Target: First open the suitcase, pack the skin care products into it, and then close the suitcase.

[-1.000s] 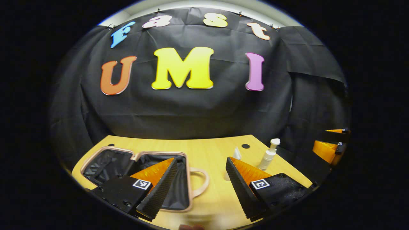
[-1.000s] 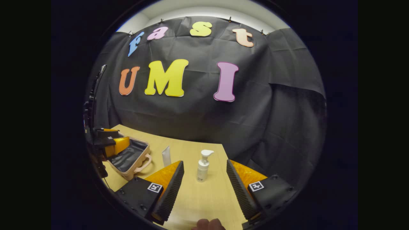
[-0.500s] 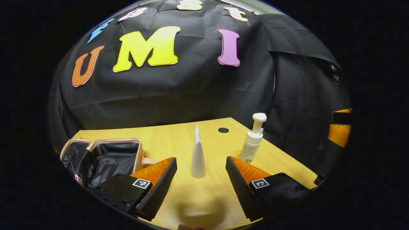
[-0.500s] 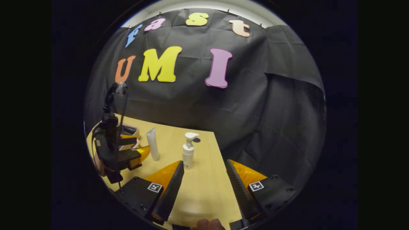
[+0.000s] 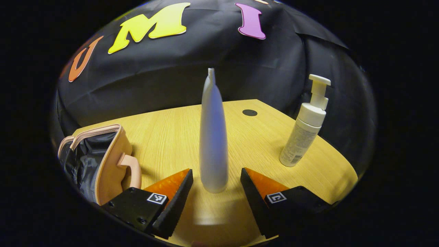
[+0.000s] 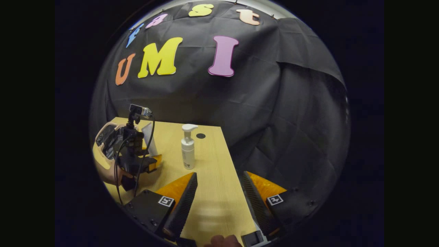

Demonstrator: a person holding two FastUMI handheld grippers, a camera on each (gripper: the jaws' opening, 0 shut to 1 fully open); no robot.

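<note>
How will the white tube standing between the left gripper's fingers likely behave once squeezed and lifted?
The white tube stands tall on a narrow cap end, so a nudge from one finger would probably tip it. Its body tapers to a flat crimp, so it likely dents under pressure. The left gripper is open around its lower part, a fairly stable hold.

The table [image 5: 171,133] is pale wood-grain with a smooth, faintly shiny finish; the tube [image 5: 213,137] looks like matt white plastic; the pump bottle [image 5: 303,128] is smooth white plastic with a slight sheen; the suitcase [image 5: 109,161] has a matt pinkish shell and dark cloth lining; the left gripper's fingers [image 5: 175,202] bear ribbed, rough-looking inner faces.
</note>
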